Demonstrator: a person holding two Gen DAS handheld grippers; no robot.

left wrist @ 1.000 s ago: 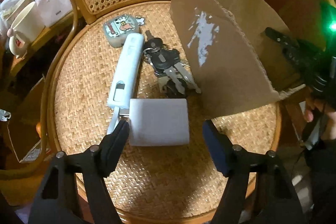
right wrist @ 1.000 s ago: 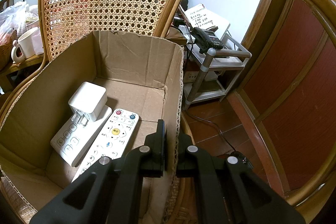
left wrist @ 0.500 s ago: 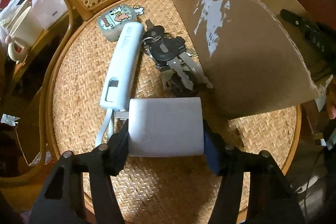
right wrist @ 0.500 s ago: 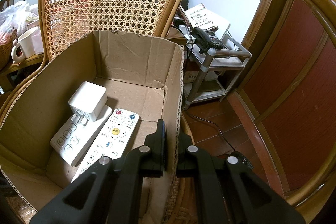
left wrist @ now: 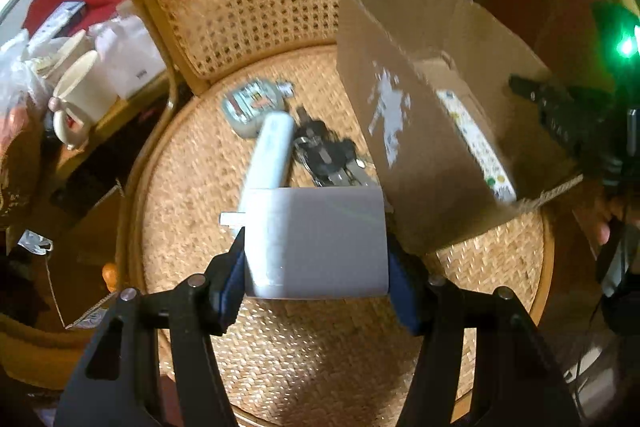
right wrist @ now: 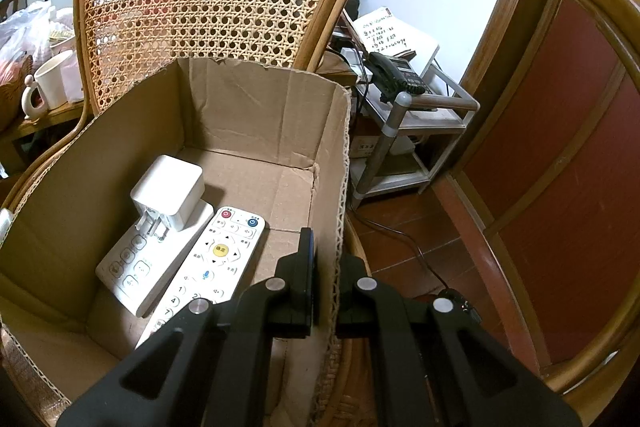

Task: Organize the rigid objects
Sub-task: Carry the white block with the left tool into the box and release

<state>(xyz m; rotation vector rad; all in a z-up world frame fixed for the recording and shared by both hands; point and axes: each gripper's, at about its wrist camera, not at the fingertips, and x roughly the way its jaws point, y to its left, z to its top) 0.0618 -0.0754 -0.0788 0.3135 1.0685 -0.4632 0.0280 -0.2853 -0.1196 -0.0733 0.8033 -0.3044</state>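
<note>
Seat, left view: we look down on a round woven cane chair seat (left wrist: pixel 280 347), its caned back behind and a cluttered side shelf with a cream mug (left wrist: pixel 78 95) off to the left.
Left gripper (left wrist: pixel 316 281): its jaws have just been closing, and now we see both blue pads pressed on the flat sides of a white charger block (left wrist: pixel 316 243), which looks raised off the weave.
Charger handling: we judge it a hard, smooth plastic brick, light but slick, so the broad flat faces are the right hold. The metal prong (left wrist: pixel 232 218) juts left and should stay clear of the pads.
Left on the seat: a pale blue stick-shaped gadget (left wrist: pixel 270 151), a bunch of keys (left wrist: pixel 330 159) touching it, and a small printed tin (left wrist: pixel 252 105) behind. We expect the keys to be loose and jangly, best pinched at the fobs.
Box, left view: a cardboard box (left wrist: pixel 416 163) stands to the right of the charger, a remote showing inside.
Room, right view: beyond the chair's arm we see a red floor and a metal shelf with a phone.
Right gripper (right wrist: pixel 326 287): its jaws are closed on the near wall of the box (right wrist: pixel 256 115), steadying it.
Box contents: a white remote (right wrist: pixel 208 267) and a white panel (right wrist: pixel 140 267) lie side by side, with a white plug (right wrist: pixel 168 193) on the panel.
Next, our judgement: carry the charger over the rim and set it on bare cardboard.
</note>
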